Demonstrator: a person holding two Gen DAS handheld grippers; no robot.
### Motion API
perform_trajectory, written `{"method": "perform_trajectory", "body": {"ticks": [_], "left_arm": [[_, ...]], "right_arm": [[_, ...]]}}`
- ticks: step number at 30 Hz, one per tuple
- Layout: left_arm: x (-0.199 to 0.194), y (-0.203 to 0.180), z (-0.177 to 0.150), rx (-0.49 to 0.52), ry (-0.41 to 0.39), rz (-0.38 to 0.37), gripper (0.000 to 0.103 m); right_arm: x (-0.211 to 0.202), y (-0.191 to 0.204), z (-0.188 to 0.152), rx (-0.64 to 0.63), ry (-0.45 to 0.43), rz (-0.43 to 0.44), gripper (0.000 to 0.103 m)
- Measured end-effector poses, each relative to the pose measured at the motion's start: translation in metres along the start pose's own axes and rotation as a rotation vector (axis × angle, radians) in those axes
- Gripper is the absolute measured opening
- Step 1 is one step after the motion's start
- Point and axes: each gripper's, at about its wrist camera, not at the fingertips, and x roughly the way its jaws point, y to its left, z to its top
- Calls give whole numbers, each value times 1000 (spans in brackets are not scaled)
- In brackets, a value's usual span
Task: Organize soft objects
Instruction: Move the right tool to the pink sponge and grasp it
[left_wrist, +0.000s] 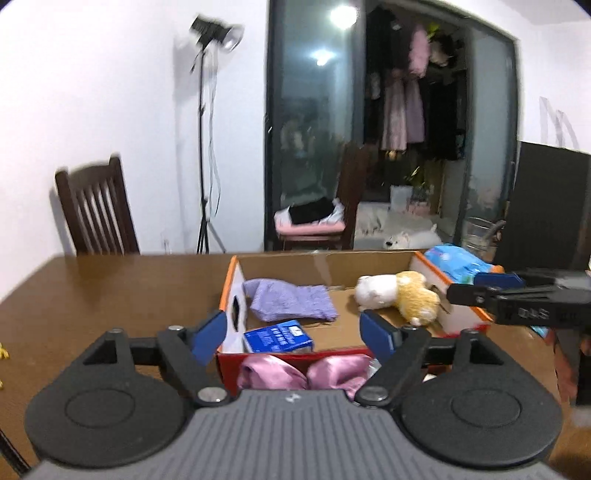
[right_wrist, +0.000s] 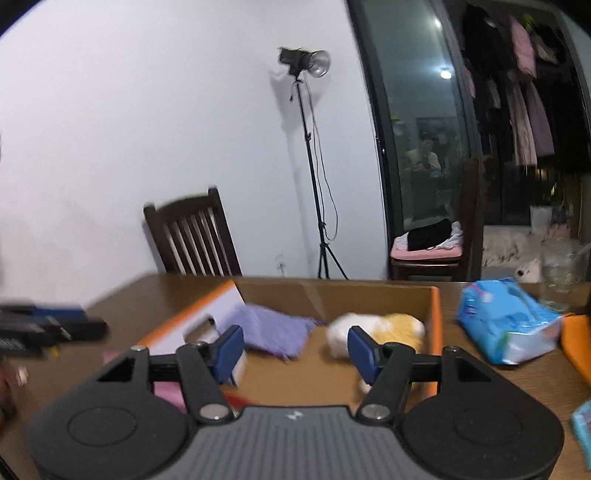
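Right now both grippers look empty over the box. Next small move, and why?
Probably bring the left gripper down onto the pink satin cloth bunched at the box near wall. Its jaws stand open with nothing between them, and that cloth lies just beneath. The purple cloth and plush toy are already inside.
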Motion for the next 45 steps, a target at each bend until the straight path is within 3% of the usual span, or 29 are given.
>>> {"method": "perform_trajectory", "body": {"ticks": [10,16,21,27,36,40,45], "left_arm": [[-46,-26,-21,27,-57,-30,92],[-61,-19,-38,-6,-41,-47,93],[-74,-16,-71,-59,-6,-99,94],[-78,-32,-125,28,86,-131,94],[-62,-32,-132,-22,71,-215,94],[-43,-27,-118,-72,83,-262,83],[-17,-26,-109,-108,86,-303,81]], "right_arm": [[-32,4,-1,-21,-47,-29,63],[-79,16,-44,4,-13,-14,65],[-117,33,-89,14,39,-29,66],[-149,42,-136,148,59,-73,67],[-139,70,-140,127,84,-89,66],[-122,69,-129,138,86,-120,65],[-95,63,-121,171,69,-158,68]]}}
